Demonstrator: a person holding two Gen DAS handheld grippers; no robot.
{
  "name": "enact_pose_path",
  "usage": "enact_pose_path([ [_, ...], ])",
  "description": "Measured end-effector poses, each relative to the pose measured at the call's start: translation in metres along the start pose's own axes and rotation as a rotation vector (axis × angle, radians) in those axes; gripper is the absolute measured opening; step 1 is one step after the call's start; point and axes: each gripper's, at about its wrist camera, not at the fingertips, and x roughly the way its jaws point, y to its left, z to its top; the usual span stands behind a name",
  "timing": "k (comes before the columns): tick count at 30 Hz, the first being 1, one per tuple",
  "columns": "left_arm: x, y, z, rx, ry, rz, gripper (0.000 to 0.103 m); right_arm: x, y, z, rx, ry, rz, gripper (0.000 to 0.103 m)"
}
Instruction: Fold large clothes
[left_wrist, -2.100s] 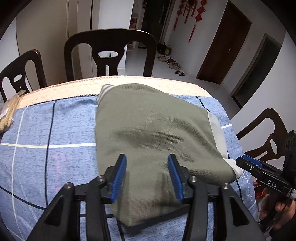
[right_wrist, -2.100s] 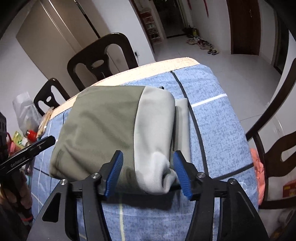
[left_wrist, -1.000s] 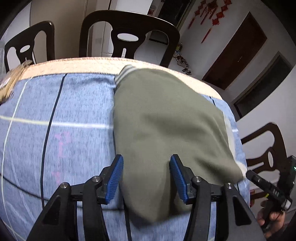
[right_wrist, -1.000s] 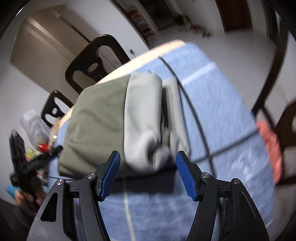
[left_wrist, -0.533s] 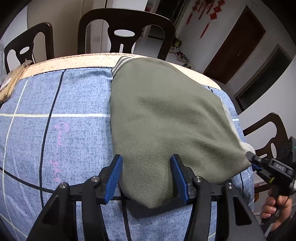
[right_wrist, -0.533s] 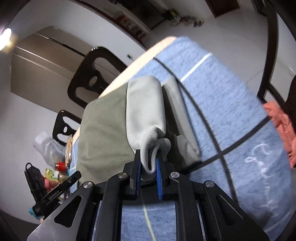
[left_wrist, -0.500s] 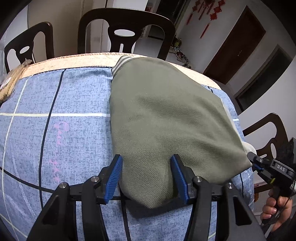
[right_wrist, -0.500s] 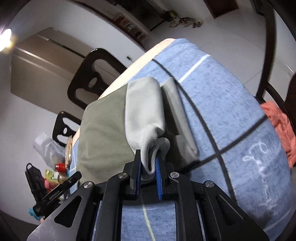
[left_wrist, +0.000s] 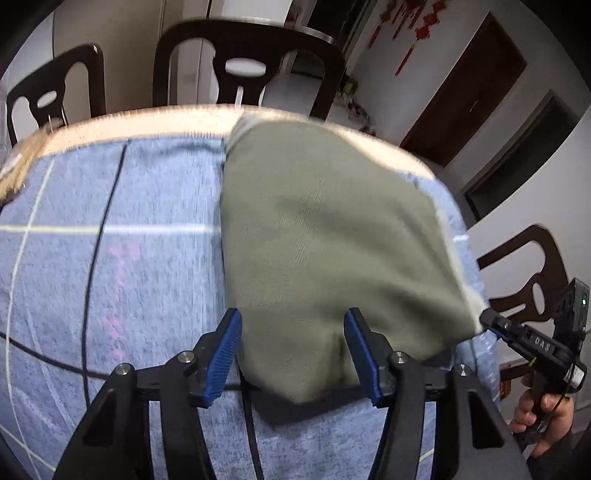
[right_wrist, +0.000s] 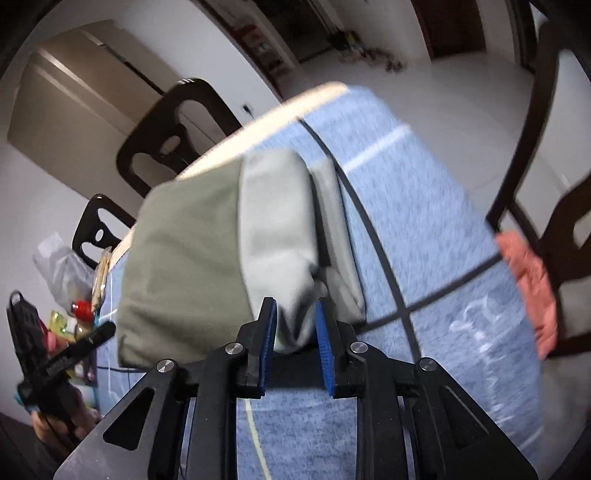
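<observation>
Your left claw stands with its jaws apart, the near corner of the olive garment between the blue pads, which do not squeeze it. The garment stretches ahead over the blue cloth. Far right, your right claw meets its other corner.

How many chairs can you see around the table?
3 in the left wrist view: one chair behind the table's far edge, another at far left, a third at the right. More may be hidden.

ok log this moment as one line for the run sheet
stage: folding | garment: olive-grey, folded on blue cloth | left gripper: open, astride near edge | right gripper: grey corner between its jaws, which have just been opening
</observation>
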Motion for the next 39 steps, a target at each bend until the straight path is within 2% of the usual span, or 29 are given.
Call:
enact_pose_path([
  [5,0.005,-0.011,0.034,0.028,-0.058,0.007,0.059,0.004,0.032,0.017,-0.126,-0.041,0.006,0.023],
  [8,0.033,-0.014,0.043,0.037,-0.011,-0.004,0.058,0.029,0.042,0.021,-0.175,-0.019,-0.027,0.023],
  [9,0.044,-0.016,0.04,0.051,0.006,0.009,0.058,0.046,0.039,0.019,-0.182,0.021,-0.082,0.023],
  [12,0.052,-0.036,0.023,0.2,-0.045,0.129,0.062,0.079,0.026,0.01,-0.203,0.105,-0.132,0.017],
  [14,0.054,-0.044,0.017,0.241,-0.061,0.17,0.064,0.081,0.026,0.005,-0.259,0.072,-0.143,0.017],
  [17,0.057,-0.039,0.018,0.217,-0.072,0.154,0.065,0.084,0.03,0.004,-0.276,0.072,-0.177,0.017],
  [28,0.059,-0.04,0.018,0.24,-0.107,0.153,0.068,0.085,0.029,-0.001,-0.31,0.004,-0.167,0.017],
  [32,0.047,-0.04,0.019,0.255,-0.072,0.132,0.067,0.076,0.029,0.0,-0.285,0.008,-0.149,0.019],
  [34,0.031,-0.035,0.016,0.229,-0.069,0.095,0.063,0.059,0.029,-0.002,-0.252,-0.008,-0.12,0.019],
  [37,0.01,-0.022,-0.001,0.183,-0.068,0.051,0.062,0.04,0.028,-0.013,-0.256,-0.027,-0.078,0.02],
  [39,0.014,-0.016,-0.013,0.171,-0.036,0.061,0.062,0.042,0.025,-0.021,-0.277,-0.01,-0.09,0.02],
])
